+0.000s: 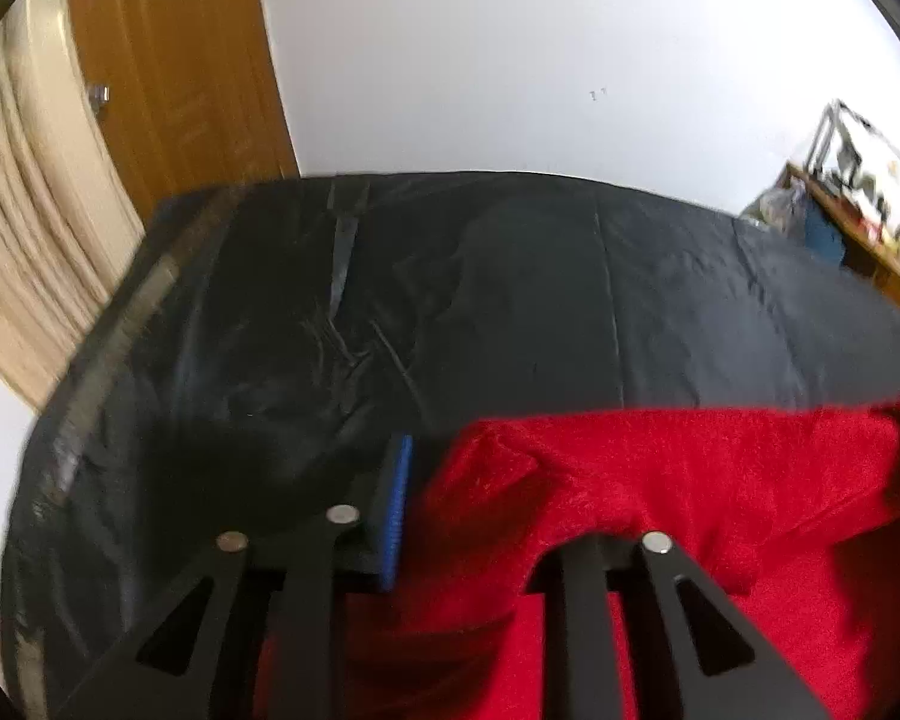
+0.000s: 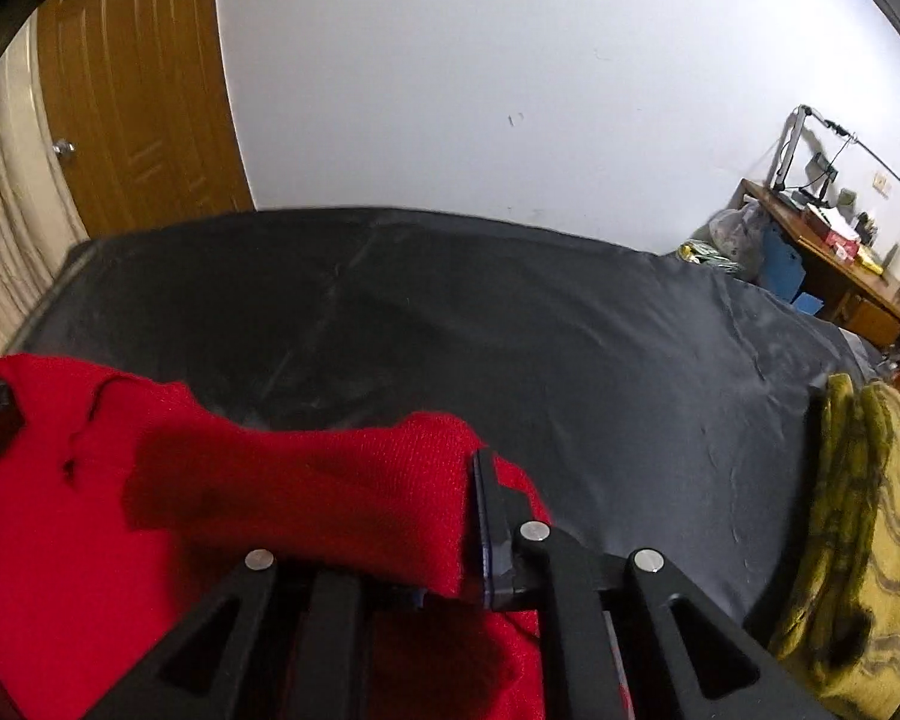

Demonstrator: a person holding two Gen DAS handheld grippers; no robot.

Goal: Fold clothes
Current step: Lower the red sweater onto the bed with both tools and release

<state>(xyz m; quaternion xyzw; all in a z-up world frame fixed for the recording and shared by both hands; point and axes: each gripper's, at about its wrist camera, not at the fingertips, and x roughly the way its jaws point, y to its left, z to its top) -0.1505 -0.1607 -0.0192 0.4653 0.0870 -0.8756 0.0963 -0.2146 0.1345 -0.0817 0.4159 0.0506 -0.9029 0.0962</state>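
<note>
Red knit garment (image 1: 678,498) lies at the near edge of a bed covered in a dark, creased sheet (image 1: 510,288). Fabric is bunched and raised off the sheet between the two tools, stretched across from one to the other.

Left gripper (image 1: 486,516): jaws stand apart. Left finger's blue pad (image 1: 397,510) is bare and sits just beside the garment's left edge. The right finger is buried under red cloth, which drapes over it. Whether the pads actually pinch fabric cannot be told from this view; the picture is also motion-blurred.

Right gripper (image 2: 444,540): a thick fold of the red garment (image 2: 306,480) fills the gap between the fingers. The right finger (image 2: 489,528) presses flat against the cloth's right side; the left finger is hidden behind the fold. Reads as clamped on the garment, with cloth hanging below the fingers too.

In the right wrist view, a dark bit of the other tool shows at the far left edge, touching the garment's far corner.

Surroundings: yellow patterned blanket (image 2: 864,540) heaped at the bed's right edge, well apart from the red cloth. White wall (image 2: 480,90) behind the bed, brown wooden door (image 2: 132,120) to the left, beige curtain (image 1: 24,228) beside it, cluttered wooden desk (image 2: 834,264) at far right.
</note>
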